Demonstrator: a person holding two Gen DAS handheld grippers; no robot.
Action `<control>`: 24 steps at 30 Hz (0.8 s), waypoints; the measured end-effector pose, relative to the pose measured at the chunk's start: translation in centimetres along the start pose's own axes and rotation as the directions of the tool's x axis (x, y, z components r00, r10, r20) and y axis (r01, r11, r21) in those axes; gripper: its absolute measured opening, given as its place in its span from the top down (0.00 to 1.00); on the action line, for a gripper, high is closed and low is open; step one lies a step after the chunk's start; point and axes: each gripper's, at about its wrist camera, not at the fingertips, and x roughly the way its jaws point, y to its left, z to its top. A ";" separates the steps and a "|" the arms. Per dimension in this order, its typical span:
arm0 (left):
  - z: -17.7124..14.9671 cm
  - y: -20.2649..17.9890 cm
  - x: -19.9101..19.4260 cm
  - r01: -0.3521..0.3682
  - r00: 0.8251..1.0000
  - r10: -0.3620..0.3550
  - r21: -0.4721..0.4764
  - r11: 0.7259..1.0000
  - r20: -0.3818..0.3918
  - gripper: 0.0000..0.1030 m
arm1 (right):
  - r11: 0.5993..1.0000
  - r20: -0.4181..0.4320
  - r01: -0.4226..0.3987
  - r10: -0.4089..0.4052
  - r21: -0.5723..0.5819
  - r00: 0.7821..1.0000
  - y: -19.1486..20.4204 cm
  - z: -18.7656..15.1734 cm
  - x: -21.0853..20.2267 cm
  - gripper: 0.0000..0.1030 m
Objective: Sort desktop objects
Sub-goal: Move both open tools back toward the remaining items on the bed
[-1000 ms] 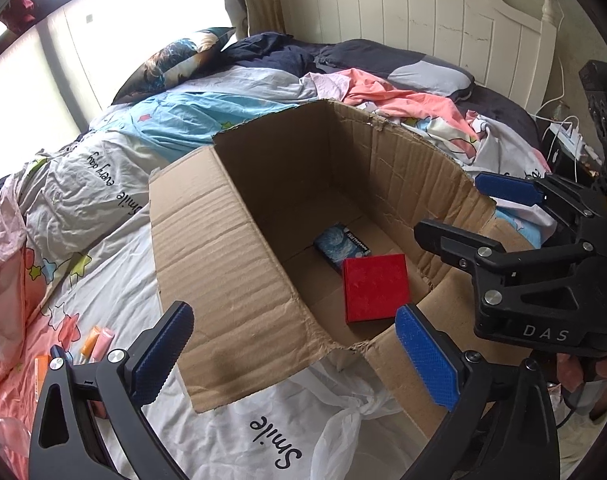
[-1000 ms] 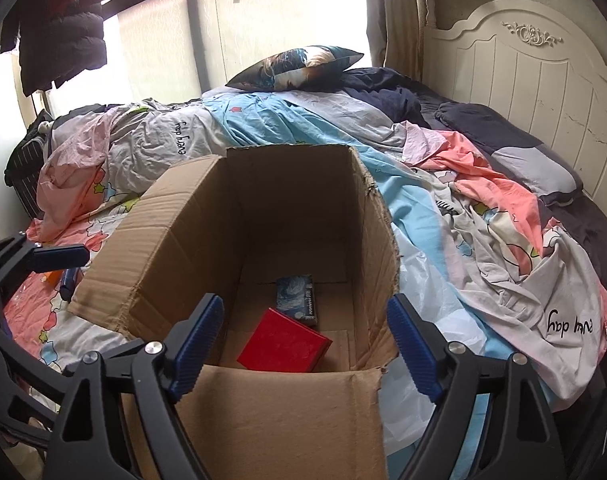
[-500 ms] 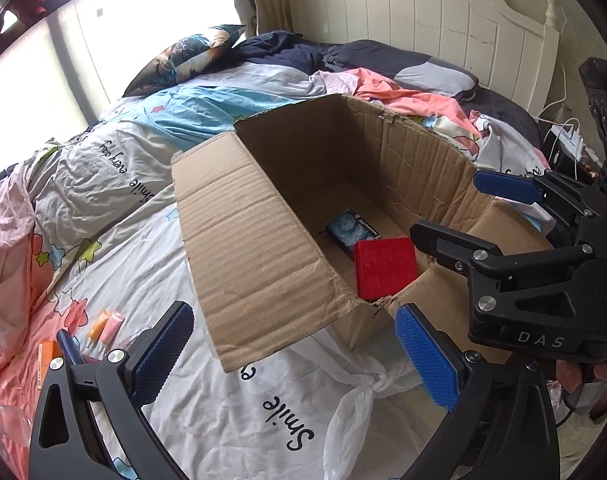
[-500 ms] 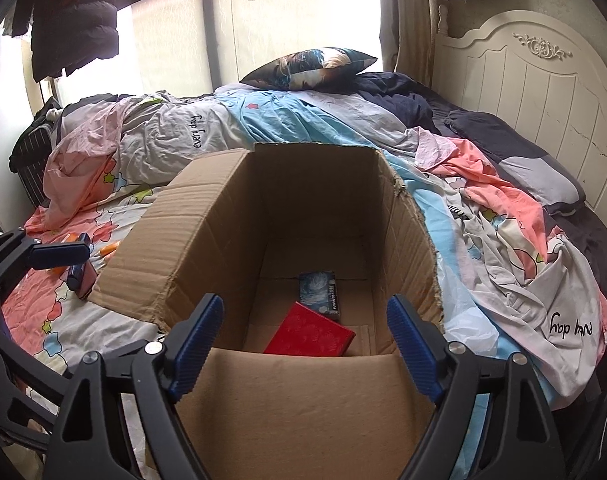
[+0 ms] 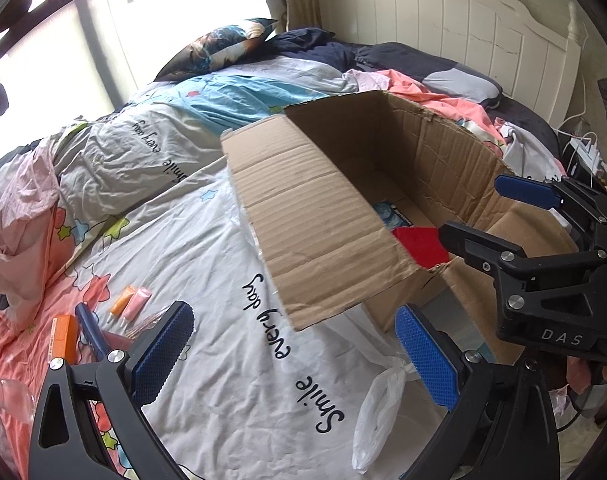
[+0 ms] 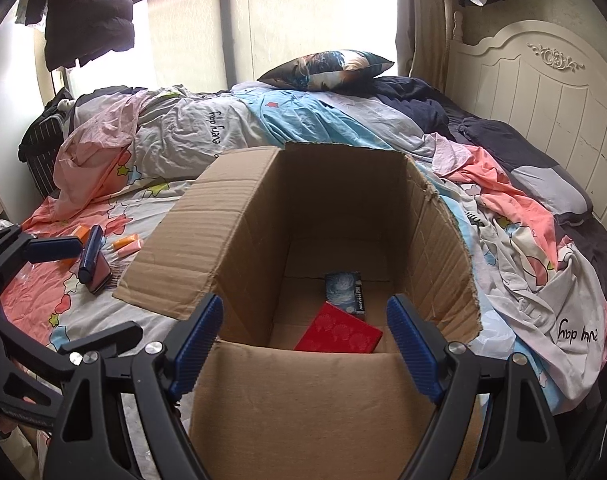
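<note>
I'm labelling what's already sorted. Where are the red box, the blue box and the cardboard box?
red box [image 6: 339,330]: right wrist view, middle of its patterned top.
blue box [image 6: 345,290]: right wrist view, middle of its printed face.
cardboard box [image 6: 303,408]: right wrist view, outside of the near wall.

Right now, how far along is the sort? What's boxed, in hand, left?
Done: a red box and a blue packet lie in the cardboard box. In hand: nothing; the left gripper and right gripper are open and empty. Left: the orange and pink tubes, the dark brush and an orange carton on the bedsheet.
</note>
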 end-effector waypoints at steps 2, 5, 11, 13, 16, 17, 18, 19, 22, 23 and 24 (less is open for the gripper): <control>-0.3 0.7 -0.2 -0.006 1.000 0.006 -0.014 1.000 0.000 0.00 | 1.000 -0.002 -0.005 0.005 -0.008 1.000 0.5 0.0 0.1 0.21; -0.8 1.9 -0.6 -0.002 1.000 0.002 -0.045 0.999 0.003 0.00 | 1.000 -0.001 -0.014 0.014 -0.008 1.000 1.0 -0.1 0.2 0.21; -2.3 4.3 -0.4 0.012 1.000 -0.014 -0.110 0.994 -0.009 0.00 | 0.999 -0.017 -0.036 0.036 -0.021 0.999 2.5 -0.6 0.6 0.21; -2.8 4.9 -0.3 0.007 1.000 -0.009 -0.125 0.992 -0.018 0.00 | 0.999 -0.016 -0.040 0.039 -0.022 0.999 2.9 -0.7 0.6 0.21; -3.7 5.8 -0.2 0.002 1.000 -0.006 -0.145 0.989 -0.027 0.00 | 0.998 -0.016 -0.047 0.047 -0.032 0.999 3.8 -0.7 0.6 0.21; -4.0 6.1 -0.2 -0.002 1.000 -0.002 -0.149 0.989 -0.030 0.00 | 0.998 -0.016 -0.049 0.048 -0.037 0.999 4.1 -0.7 0.6 0.21; -4.3 6.3 -0.2 -0.006 0.999 0.001 -0.152 0.988 -0.033 0.00 | 0.998 -0.016 -0.052 0.051 -0.042 0.999 4.5 -0.7 0.7 0.21; -4.6 6.5 -0.2 -0.010 0.999 0.004 -0.155 0.988 -0.036 0.00 | 0.997 -0.015 -0.057 0.056 -0.047 0.998 4.8 -0.7 0.6 0.21; -5.5 7.1 -0.4 -0.021 0.999 0.014 -0.161 0.987 -0.044 0.00 | 0.995 -0.014 -0.072 0.071 -0.062 0.997 6.0 -0.7 0.7 0.21; -5.8 7.3 -0.5 -0.026 0.999 0.019 -0.164 0.986 -0.045 0.00 | 0.995 -0.014 -0.077 0.076 -0.069 0.997 6.4 -0.7 0.7 0.21; -6.0 7.6 -0.6 -0.030 0.999 0.022 -0.169 0.985 -0.046 0.00 | 0.994 -0.015 -0.081 0.080 -0.074 0.997 6.8 -0.7 0.7 0.21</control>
